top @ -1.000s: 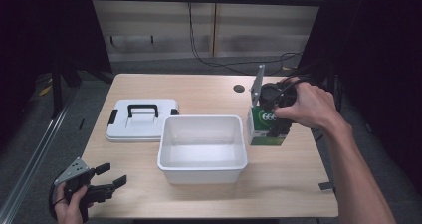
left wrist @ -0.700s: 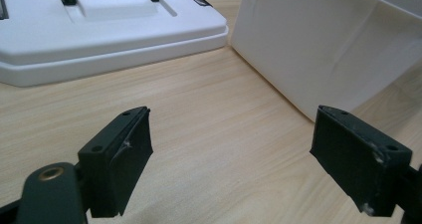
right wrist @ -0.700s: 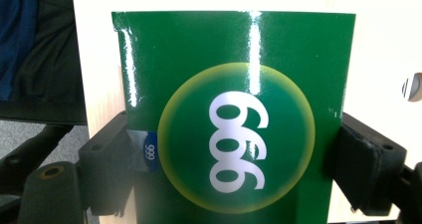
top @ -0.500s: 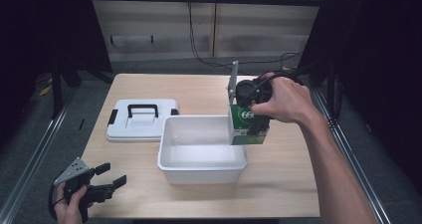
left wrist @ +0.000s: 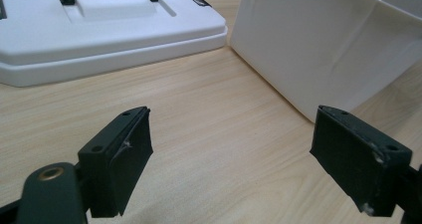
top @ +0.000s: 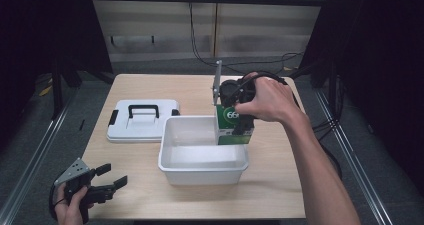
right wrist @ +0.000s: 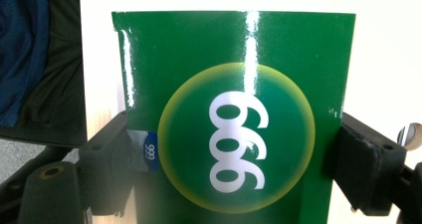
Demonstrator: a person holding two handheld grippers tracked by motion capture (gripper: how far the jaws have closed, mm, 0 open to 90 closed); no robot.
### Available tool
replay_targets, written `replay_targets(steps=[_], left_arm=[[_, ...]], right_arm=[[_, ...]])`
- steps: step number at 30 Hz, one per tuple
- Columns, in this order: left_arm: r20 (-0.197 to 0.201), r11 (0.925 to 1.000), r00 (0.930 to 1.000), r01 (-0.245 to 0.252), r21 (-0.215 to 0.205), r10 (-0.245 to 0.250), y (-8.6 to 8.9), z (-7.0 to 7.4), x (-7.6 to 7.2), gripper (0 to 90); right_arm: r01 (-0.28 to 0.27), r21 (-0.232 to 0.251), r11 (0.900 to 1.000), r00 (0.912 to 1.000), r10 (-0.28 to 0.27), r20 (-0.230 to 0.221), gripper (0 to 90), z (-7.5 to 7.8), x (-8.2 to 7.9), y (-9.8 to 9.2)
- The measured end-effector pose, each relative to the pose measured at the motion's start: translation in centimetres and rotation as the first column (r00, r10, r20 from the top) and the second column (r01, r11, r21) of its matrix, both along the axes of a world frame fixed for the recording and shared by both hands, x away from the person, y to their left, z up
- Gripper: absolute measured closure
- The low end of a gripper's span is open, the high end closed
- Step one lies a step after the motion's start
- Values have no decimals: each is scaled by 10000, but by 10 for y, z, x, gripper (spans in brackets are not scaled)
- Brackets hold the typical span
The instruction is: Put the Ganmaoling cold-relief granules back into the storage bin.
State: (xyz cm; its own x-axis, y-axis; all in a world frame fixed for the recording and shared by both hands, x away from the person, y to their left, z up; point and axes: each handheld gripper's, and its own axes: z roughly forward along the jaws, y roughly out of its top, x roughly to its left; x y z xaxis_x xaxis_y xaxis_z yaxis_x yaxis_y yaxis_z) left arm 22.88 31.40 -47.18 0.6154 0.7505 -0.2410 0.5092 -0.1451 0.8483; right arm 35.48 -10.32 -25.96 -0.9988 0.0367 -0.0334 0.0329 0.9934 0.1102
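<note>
A green box (top: 234, 127) with a round "999" mark hangs over the right end of the white tub (top: 202, 167), partly past its rim. My right gripper (top: 235, 114) is shut on the green box (right wrist: 234, 114), its jaws pressed to both sides. At the table's front left corner, my left gripper (top: 107, 181) stands open with nothing between its fingers (left wrist: 122, 164), low over the wood and pointed toward the tub wall (left wrist: 318, 50).
A white lid (top: 142, 120) with a black handle lies flat left of the tub, seen close in the left gripper view as the lid (left wrist: 99, 30). Cables trail off the table's far right. Bare wood lies in front of the tub.
My right gripper has carried the green box leftward from the table's right side to over the tub's right end. The left gripper has stayed in place.
</note>
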Motion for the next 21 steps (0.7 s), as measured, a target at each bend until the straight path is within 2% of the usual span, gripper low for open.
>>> replay_targets(steps=[3,4,21], left_arm=[[1,10000,10000,14,-5,-14,0,0,0,158],[13,10000,10000,17,16,-17,0,0,0,158],[12,10000,10000,68,16,-68,1,0,0,158]], right_arm=[[-5,-5,10000,10000,5,28,158,-2,1,3],[-96,59,9999,9997,95,214,158,-2,2,3],[-69,-111,9999,9998,70,161,157,-25,7,18]])
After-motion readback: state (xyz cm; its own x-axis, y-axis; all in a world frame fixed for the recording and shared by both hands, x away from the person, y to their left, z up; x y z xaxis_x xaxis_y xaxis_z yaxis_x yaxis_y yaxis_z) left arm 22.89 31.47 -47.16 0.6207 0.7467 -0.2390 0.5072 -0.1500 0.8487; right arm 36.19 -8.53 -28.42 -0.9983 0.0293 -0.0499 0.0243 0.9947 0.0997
